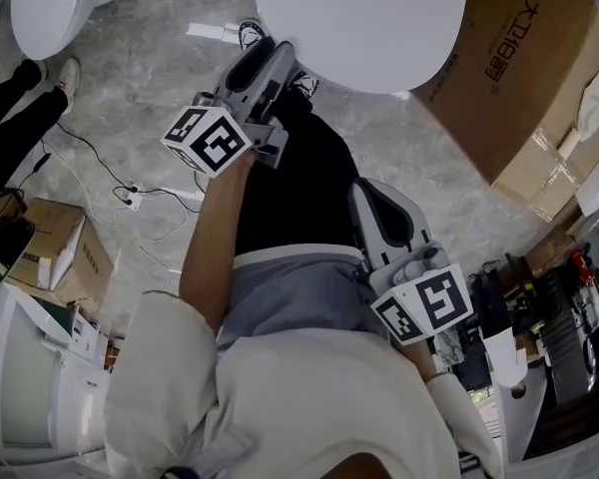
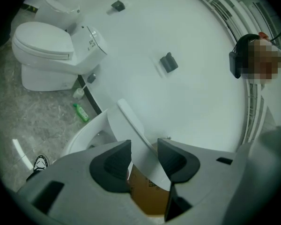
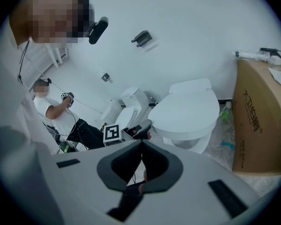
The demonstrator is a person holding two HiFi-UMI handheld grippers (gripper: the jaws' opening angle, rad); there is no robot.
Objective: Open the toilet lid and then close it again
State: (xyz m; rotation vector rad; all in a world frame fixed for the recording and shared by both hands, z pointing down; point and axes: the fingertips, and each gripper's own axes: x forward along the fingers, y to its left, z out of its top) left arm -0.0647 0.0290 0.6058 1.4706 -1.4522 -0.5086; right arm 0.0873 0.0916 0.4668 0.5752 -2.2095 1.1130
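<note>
Left tool (image 2: 144,143) is clamped on the edge of the toilet lid (image 2: 131,121), and the lid stands tilted up off the bowl (image 2: 86,134), slanting away beyond the jaws. Over to the right tool (image 3: 143,142): it's clenched with nothing between its jaws, well back from the toilet, cardboard box (image 3: 257,116) off to its right.

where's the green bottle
Left gripper view, left side: the green bottle lies on the floor by the wall, between the far toilet and the raised toilet lid.
</note>
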